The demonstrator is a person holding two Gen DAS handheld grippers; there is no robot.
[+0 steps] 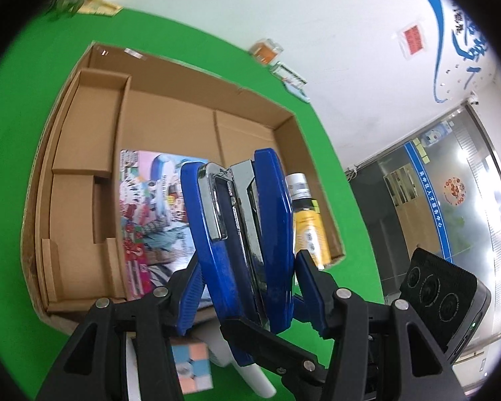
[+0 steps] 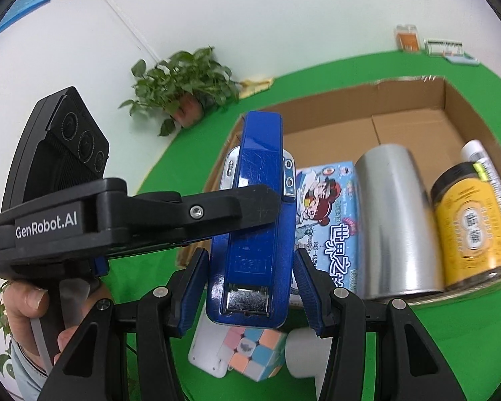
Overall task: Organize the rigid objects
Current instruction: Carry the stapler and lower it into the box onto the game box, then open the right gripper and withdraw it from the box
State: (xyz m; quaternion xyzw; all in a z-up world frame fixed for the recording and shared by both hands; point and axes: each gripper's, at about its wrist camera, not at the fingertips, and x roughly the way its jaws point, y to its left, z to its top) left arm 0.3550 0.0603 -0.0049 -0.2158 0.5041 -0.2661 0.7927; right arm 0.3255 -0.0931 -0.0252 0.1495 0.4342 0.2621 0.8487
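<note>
A blue stapler [image 1: 247, 234] sits between both grippers above the green table. My left gripper [image 1: 247, 287] is shut on the stapler, with its black finger crossing the stapler in the right wrist view. The stapler also shows in the right wrist view [image 2: 254, 220], where my right gripper [image 2: 248, 290] has its blue pads at both sides of it; contact is unclear. Behind lies an open cardboard box [image 2: 451, 100] holding a picture box [image 2: 330, 220], a silver can [image 2: 394, 217], a yellow jar [image 2: 471, 230] and a white tube [image 2: 484, 163]. The cardboard box [image 1: 170, 113] also fills the left wrist view.
Below the stapler on the green table [image 2: 451, 351] lie a pastel puzzle cube [image 2: 254, 351], a white flat item [image 2: 203, 344] and a white cylinder [image 2: 304, 351]. A potted plant [image 2: 183, 83] stands at the back left. Small clear boxes [image 2: 407, 38] sit at the far edge.
</note>
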